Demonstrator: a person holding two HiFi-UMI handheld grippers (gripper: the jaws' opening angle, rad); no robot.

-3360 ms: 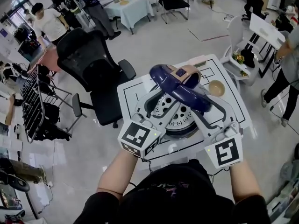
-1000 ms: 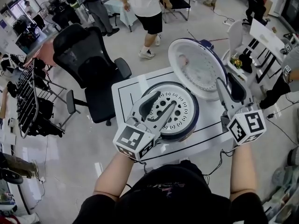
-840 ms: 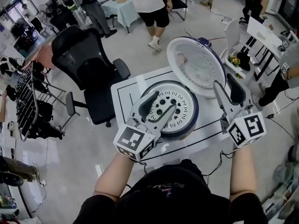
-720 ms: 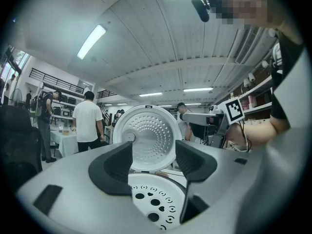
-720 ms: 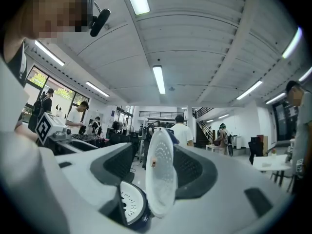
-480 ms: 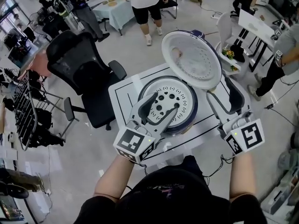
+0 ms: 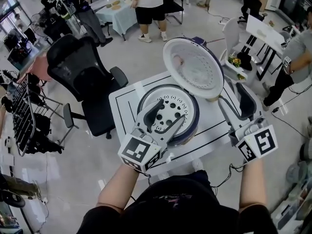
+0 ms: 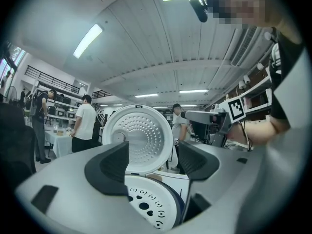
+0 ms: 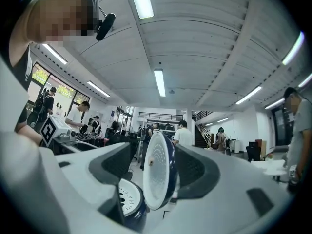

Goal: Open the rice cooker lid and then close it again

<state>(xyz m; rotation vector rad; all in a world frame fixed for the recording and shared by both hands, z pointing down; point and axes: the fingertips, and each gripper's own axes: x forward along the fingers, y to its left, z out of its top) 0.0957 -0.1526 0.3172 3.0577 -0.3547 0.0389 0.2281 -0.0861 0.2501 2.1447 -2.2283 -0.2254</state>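
Observation:
The rice cooker (image 7: pixel 168 115) stands on a white table (image 7: pixel 122 101), its perforated inner plate (image 8: pixel 146 206) showing. Its round lid (image 7: pixel 193 67) stands upright at the far side, white underside toward me. My left gripper (image 7: pixel 164 116) hovers over the cooker's near rim; its jaws are opening and hold nothing. In the left gripper view the lid (image 8: pixel 139 138) shows beyond the left gripper (image 8: pixel 153 162). My right gripper (image 7: pixel 233 100) is open just right of the lid and apart from it. The right gripper view shows the lid (image 9: pixel 156 177) edge-on ahead of the right gripper (image 9: pixel 153 168).
A black office chair (image 7: pixel 83 67) stands left of the table. A metal rack (image 7: pixel 24 106) is at the far left. A small white table with a chair (image 7: pixel 258 30) is at the right. People stand at tables in the background (image 7: pixel 148 4).
The lid, low with its handle gripped at first, now stands fully up. Over the last second both grippers have spread their jaws and the right one has drawn back from the lid's rim.

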